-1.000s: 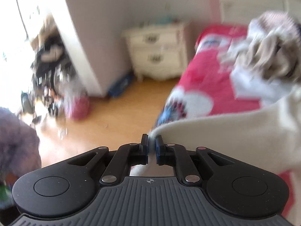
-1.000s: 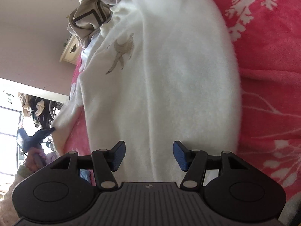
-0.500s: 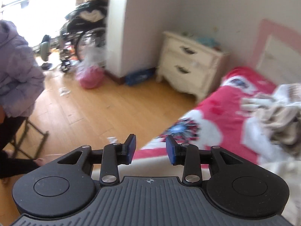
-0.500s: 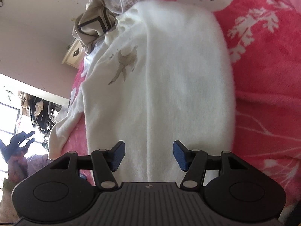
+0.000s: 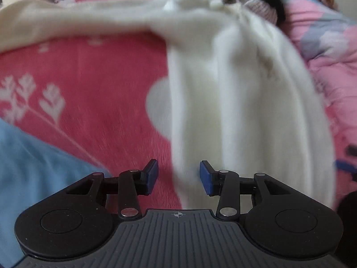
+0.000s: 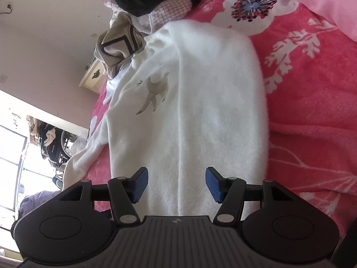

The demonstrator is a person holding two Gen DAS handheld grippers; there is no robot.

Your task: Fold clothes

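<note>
A cream-white fleece garment [image 5: 234, 89] lies lengthwise on the red flowered blanket [image 5: 89, 78], one sleeve [image 5: 67, 22] stretched out to the left. My left gripper [image 5: 178, 169] hovers over the garment's near left edge, jaws opening; the cloth lies beneath the gap and the pads do not press it. In the right wrist view the same garment [image 6: 200, 111] shows a small tan animal print [image 6: 154, 93]. My right gripper [image 6: 176, 178] is open above its near end, holding nothing.
A heap of unfolded clothes [image 6: 142, 22] sits at the garment's far end. A light blue cloth [image 5: 33, 156] lies near left and a pink quilt [image 5: 323, 44] covers a lying person at right. A nightstand [image 6: 92, 76] and wheelchair [image 6: 55, 145] stand beyond the bed.
The left gripper let go of the garment's edge, opened, and swung from facing the room down onto the bed over the garment. The right gripper stayed open and rose slightly.
</note>
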